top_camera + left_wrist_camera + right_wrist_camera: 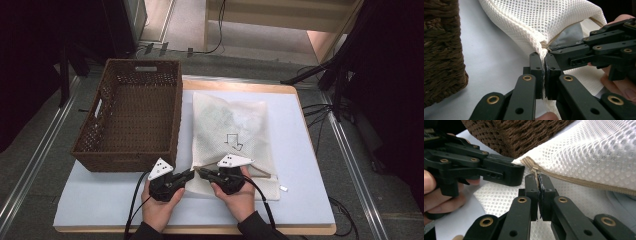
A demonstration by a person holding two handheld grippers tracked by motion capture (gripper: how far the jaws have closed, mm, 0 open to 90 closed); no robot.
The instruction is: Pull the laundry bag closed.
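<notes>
A white mesh bag (232, 125) with a tan zipper (579, 181) lies on the table, pale cloth showing inside it. Both grippers meet at its near left corner. My left gripper (190, 173) is shut on the bag's corner seam (543, 51) at the zipper's end. My right gripper (201, 172) faces it from the right, tip to tip, and is shut on the zipper pull (537, 171). In the left gripper view the right gripper (554, 47) reaches in from the right. The zipper mouth gapes a little beside it, with grey cloth (571, 32) behind.
A dark brown wicker basket (132, 115) stands on the table's left side, close to the bag's left edge and just beyond the left gripper. A pale mat (300, 150) covers the tabletop. A small white tag (283, 188) lies near the bag's near right corner.
</notes>
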